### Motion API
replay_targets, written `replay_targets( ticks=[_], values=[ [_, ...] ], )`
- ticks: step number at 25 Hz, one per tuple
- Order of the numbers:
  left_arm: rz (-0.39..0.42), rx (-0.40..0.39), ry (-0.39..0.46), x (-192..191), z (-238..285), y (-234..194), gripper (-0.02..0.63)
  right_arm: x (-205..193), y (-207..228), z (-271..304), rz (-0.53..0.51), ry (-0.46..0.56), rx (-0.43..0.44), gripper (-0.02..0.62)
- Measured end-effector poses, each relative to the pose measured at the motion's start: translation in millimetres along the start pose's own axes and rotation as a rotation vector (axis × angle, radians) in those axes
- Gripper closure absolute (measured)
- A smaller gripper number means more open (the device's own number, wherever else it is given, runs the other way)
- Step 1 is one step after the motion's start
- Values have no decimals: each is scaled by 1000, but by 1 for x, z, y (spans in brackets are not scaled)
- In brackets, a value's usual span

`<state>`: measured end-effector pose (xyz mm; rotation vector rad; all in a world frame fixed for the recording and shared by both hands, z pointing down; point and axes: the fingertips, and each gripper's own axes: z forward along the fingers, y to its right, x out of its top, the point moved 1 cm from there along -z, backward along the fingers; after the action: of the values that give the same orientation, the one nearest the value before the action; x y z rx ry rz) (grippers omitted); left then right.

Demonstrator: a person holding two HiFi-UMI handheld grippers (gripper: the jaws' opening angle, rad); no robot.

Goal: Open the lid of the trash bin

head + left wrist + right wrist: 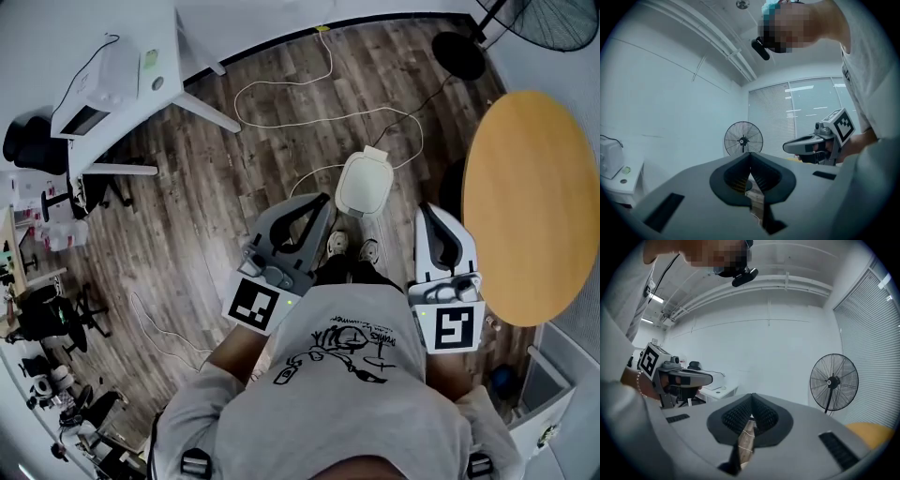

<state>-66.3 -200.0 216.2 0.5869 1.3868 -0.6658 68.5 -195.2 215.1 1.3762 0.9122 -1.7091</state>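
Left gripper [321, 201] and right gripper [426, 211] held out ahead, side by side and well apart.
Both point forward and slightly inward. On each gripper the jaws meet at the tips with nothing between them. The left forearm [236, 349] and right forearm [452, 371] reach out behind them, bare.

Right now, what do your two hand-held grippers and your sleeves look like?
The left hand-held gripper has a grey moulded shell with dark ribbed inner pads. The right hand-held gripper has the same shape but looks paler, almost white. Each carries a cube with black-and-white square markers and a small green light. The person wears a grey short-sleeved T-shirt with a black line drawing.
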Motion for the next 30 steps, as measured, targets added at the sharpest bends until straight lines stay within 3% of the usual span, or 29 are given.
replay_targets(
  ticks=[20,30],
  values=[
    [-110,44,-93,-126,48,-32,591,-139,-16,49,37,-216,119,588],
    [-107,35,-132,-192,48,-35,591,-214,-34,63,30,-291,144,588]
  ],
)
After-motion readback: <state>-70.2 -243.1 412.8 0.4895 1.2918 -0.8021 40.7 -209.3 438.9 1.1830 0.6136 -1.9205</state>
